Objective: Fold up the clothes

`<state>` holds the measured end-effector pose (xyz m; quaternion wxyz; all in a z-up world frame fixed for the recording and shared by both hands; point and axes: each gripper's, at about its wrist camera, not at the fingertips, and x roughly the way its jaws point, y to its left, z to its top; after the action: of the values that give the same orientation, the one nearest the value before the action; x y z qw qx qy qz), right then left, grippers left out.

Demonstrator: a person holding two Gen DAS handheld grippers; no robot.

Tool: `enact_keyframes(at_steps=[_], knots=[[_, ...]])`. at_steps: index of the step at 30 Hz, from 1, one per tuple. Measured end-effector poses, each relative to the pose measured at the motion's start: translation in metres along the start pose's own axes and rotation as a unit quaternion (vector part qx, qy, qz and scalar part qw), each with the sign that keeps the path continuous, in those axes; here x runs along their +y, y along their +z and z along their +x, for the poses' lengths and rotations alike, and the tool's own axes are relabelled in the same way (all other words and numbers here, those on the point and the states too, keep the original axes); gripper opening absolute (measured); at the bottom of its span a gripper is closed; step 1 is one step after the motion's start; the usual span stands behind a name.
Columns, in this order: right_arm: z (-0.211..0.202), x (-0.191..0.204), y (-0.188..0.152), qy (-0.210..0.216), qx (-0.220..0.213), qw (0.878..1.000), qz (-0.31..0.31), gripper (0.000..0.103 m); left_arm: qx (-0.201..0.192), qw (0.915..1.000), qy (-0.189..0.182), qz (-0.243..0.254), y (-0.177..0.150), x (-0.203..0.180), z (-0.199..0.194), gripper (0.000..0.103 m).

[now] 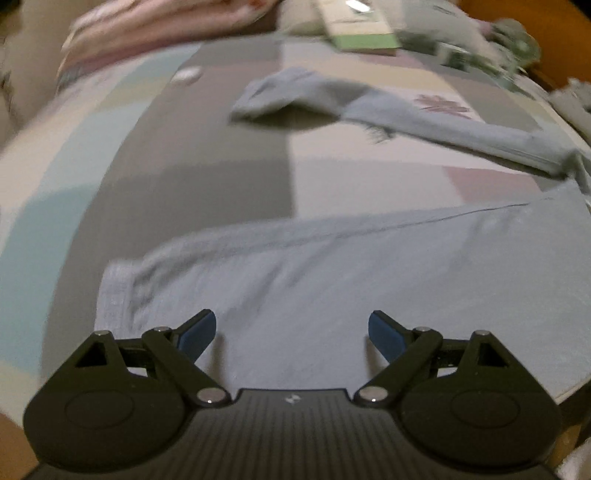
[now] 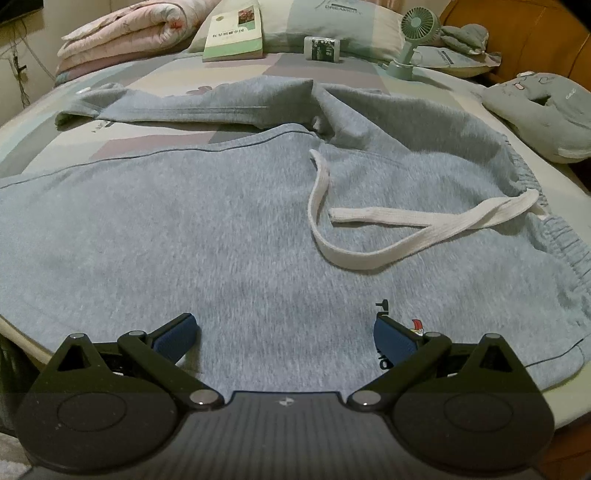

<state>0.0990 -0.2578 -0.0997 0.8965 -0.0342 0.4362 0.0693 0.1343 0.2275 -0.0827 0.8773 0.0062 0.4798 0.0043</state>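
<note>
Grey sweatpants [image 2: 207,236] lie spread across the bed, waistband to the right, with a white drawstring [image 2: 369,236] looped on top. In the left wrist view one leg [image 1: 332,288] runs under my left gripper [image 1: 291,328], its cuff [image 1: 118,291] at the left. The other leg [image 1: 369,107] stretches across farther back. My left gripper hovers open over the near leg, nothing between its blue pads; the picture is blurred. My right gripper [image 2: 286,328] stands open above the hip area beside a small printed logo [image 2: 416,325], holding nothing.
The patchwork bedsheet [image 1: 184,177] lies bare left of the pants. At the head of the bed sit a rolled pink quilt [image 2: 122,33], a book [image 2: 234,33], a small green fan [image 2: 413,40], pillows and a grey cushion [image 2: 543,114]. The bed's near edge [image 2: 22,343] runs at the lower left.
</note>
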Motion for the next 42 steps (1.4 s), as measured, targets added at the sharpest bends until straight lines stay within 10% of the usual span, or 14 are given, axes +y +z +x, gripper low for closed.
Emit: enact_keyframes(at_steps=[9,24,34,42], knots=[[0.001,0.001,0.003,-0.004,0.008,1.000,0.003,0.103,0.006,0.9971,0.049,-0.058,-0.012,0.033,0.003,0.091],[-0.018,-0.021,0.008,-0.012,-0.009,1.000,0.026,0.103,-0.004,0.9977,0.030,-0.061,0.008,0.028,0.020,0.091],[-0.007,-0.157,0.023,-0.043,-0.047,0.992,0.112,0.103,-0.043,0.9984,0.032,0.019,0.031,-0.025,-0.015,0.091],[-0.011,-0.169,-0.017,-0.067,-0.027,0.995,0.065,0.103,-0.062,0.9929,0.043,0.092,0.042,-0.072,-0.026,0.091]])
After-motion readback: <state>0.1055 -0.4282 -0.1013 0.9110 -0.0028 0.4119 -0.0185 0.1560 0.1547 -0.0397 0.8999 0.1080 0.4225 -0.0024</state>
